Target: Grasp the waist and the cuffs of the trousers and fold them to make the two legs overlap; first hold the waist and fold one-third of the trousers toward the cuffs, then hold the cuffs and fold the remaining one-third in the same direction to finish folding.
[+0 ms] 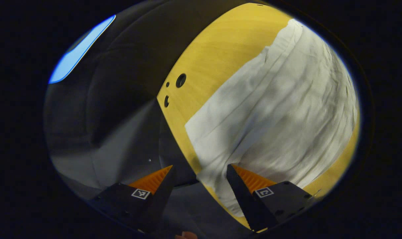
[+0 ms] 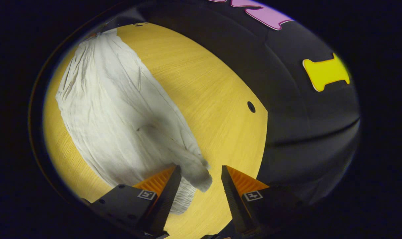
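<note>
White trousers (image 1: 274, 109) partly behind left claw (image 1: 200, 169), far end cut off

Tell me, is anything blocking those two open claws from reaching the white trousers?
Nothing visible does. The white trousers lie flat on the yellow table; the right gripper and the left gripper hang open just over their edges.

The trousers (image 2: 121, 113) are made of thin white cloth, soft, matt and full of small wrinkles. The counter (image 2: 204, 99) is made of yellow wood, smooth, with fine grain lines. Ribbed pads are seen on the fingers (image 1: 250, 179).
</note>
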The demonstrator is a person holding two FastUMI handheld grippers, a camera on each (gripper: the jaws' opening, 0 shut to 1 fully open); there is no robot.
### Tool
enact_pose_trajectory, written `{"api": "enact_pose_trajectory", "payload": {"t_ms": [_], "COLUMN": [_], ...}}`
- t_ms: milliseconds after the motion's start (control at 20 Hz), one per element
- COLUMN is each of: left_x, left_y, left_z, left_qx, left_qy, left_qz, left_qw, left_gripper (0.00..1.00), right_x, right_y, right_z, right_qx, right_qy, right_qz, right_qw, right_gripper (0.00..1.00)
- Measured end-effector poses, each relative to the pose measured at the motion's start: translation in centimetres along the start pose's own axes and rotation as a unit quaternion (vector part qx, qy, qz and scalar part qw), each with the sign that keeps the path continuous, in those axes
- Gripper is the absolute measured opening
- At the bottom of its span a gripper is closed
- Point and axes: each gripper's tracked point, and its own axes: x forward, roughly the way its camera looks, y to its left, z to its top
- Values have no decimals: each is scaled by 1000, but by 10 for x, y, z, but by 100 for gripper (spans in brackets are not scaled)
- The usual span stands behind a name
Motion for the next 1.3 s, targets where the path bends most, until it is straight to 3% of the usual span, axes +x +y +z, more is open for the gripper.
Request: {"api": "enact_pose_trajectory", "payload": {"t_ms": [150,300,400,500,600,750,850,950,1100,1250,1300], "left_x": [-2,-12,-29,-49,-65,-88,-100,-105,-105,-107,-107], "left_y": [8,5,-3,-20,-36,-62,-80,-88,-101,-114,-118], "left_z": [-63,-99,-98,-93,-81,-60,-46,-37,-32,-31,-32], "left_qx": [-25,-97,-159,-219,-276,-368,-436,-493,-554,-625,-644], "left_qy": [39,42,19,-5,-28,-59,-70,-76,-69,-55,-50], "left_qz": [19,26,22,9,-8,-45,-80,-108,-153,-183,-191], "left_qw": [999,994,987,976,961,927,893,860,816,756,739], "left_gripper": [98,96,96,96,96,96,96,96,96,95,94], "right_x": [-19,-44,-61,-76,-86,-91,-87,-83,-70,-55,-53], "right_y": [-10,7,20,34,49,74,82,85,86,84,82], "right_z": [-22,-30,-32,-32,-28,-18,-16,-20,-20,-23,-23], "right_qx": [24,127,213,303,410,575,649,690,728,767,780], "right_qy": [11,-4,-11,-20,-31,-42,-40,-35,-43,-42,-43], "right_qz": [-28,-15,-4,4,20,56,68,66,70,66,65], "right_qw": [999,992,977,953,911,815,757,720,681,637,621], "right_gripper": [80,84,83,84,86,87,83,88,87,87,94]}}
